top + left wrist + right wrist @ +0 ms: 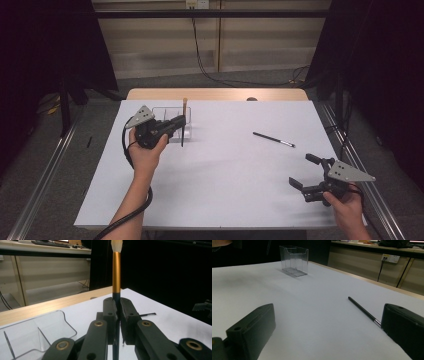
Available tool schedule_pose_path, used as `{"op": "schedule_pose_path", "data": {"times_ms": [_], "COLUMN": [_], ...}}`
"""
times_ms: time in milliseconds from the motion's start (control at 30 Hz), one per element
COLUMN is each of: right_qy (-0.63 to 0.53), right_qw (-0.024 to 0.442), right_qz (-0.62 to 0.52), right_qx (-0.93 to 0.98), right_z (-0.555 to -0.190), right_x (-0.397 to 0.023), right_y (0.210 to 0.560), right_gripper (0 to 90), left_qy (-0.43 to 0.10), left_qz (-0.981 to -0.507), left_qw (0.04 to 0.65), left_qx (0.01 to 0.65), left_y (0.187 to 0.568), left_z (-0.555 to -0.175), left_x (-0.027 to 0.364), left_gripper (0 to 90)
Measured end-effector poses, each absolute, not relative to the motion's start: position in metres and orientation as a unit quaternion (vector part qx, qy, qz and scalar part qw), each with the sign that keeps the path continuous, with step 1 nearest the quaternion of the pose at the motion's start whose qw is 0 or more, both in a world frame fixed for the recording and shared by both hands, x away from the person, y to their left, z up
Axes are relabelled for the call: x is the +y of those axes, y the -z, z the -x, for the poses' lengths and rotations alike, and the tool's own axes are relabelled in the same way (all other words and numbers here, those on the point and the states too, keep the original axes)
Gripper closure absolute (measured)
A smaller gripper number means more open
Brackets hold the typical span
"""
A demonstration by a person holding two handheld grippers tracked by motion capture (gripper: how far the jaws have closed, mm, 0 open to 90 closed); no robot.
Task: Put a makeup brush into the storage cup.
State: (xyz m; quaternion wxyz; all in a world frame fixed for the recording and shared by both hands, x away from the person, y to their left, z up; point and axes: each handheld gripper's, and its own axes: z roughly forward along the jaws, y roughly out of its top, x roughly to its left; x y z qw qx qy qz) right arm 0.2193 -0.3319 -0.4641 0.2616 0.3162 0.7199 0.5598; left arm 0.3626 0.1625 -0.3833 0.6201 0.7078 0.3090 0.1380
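My left gripper (181,122) is shut on a brush (184,105) and holds it upright at the clear plastic holder (160,109) on the table's far left. In the left gripper view the brush (116,272) shows a gold ferrule, a pale tip and a black handle pinched between the jaws (118,305), with the holder (50,325) lower left. A second thin black brush (273,139) lies flat at mid right. My right gripper (302,170) stands open near the front right corner; in its own view the jaws (327,322) are wide apart with nothing between them, and the black brush (362,308) lies ahead.
A white sheet (225,175) covers the table, with a wooden strip (215,94) along the far edge. Dark curtains hang at both sides and cables run on the floor behind. The holder (294,260) stands far off in the right gripper view.
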Motion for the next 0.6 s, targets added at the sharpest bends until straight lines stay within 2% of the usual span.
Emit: {"op": "schedule_pose_path", "data": {"times_ms": [600], "right_qy": [-0.561], "right_qw": [0.263], "right_qz": [-0.315], "right_qx": [0.719], "right_z": [-0.219], "right_x": [-0.333], "right_y": [0.464], "right_gripper": [0.0], "left_qy": [-0.167], "left_qz": [-0.689], "left_qw": [0.627], "left_qx": [0.323], "left_y": [0.373], "left_z": [-0.378], "left_x": [0.16], "left_gripper": [83.9]}}
